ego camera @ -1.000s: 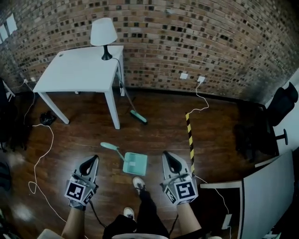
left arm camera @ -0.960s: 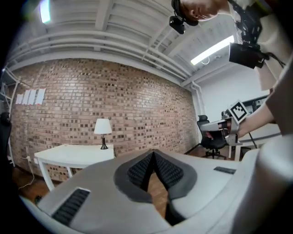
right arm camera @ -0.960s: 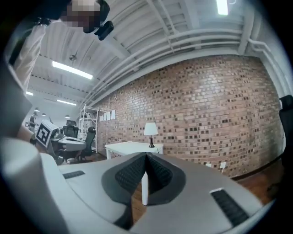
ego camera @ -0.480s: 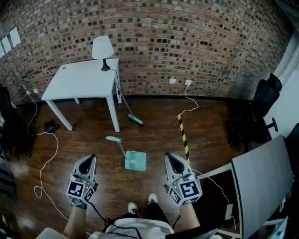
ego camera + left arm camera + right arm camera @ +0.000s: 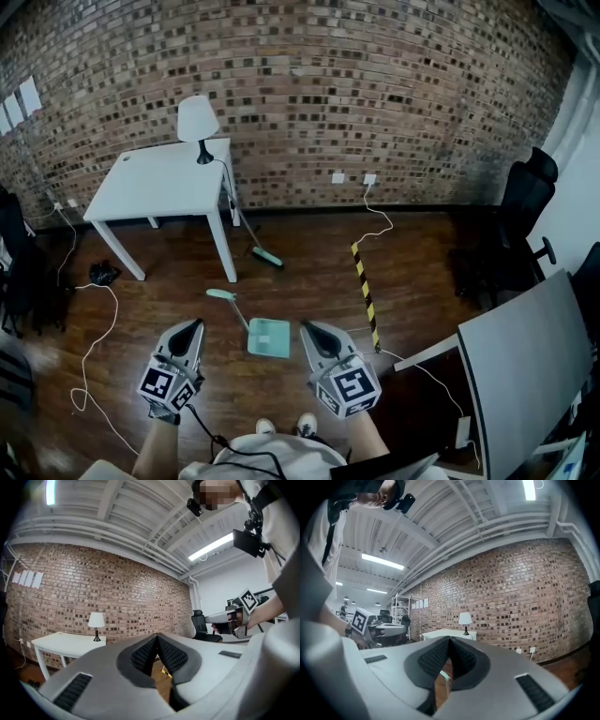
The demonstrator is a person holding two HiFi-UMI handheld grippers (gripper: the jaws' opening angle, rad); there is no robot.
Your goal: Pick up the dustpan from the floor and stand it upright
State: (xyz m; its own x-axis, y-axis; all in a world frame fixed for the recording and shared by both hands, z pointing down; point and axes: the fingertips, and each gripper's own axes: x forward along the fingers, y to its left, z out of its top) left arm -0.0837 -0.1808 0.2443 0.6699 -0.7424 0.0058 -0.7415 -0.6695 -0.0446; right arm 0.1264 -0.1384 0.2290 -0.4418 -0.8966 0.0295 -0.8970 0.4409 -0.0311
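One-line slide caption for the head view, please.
Left gripper and right gripper, both shut and empty, frame the teal dustpan lying flat on the wooden floor near a white table.

The floor point(image 5: 309, 281) is dark wooden planking with a soft sheen that catches the light. The wall point(image 5: 375, 84) is rough, mottled brick. The counter point(image 5: 159, 183) has a smooth, matt white top and legs, and the lamp point(image 5: 197, 117) on it has a plain matt white shade. The dustpan point(image 5: 269, 337) looks like smooth pale-green plastic. The left tongs point(image 5: 192, 326) and right tongs point(image 5: 307, 330) have smooth, matt grey plastic shells. Their pads point(image 5: 143, 654) are black, finely ribbed and rubbery-looking. A cable point(image 5: 89, 347) on the floor has a smooth white plastic coat.
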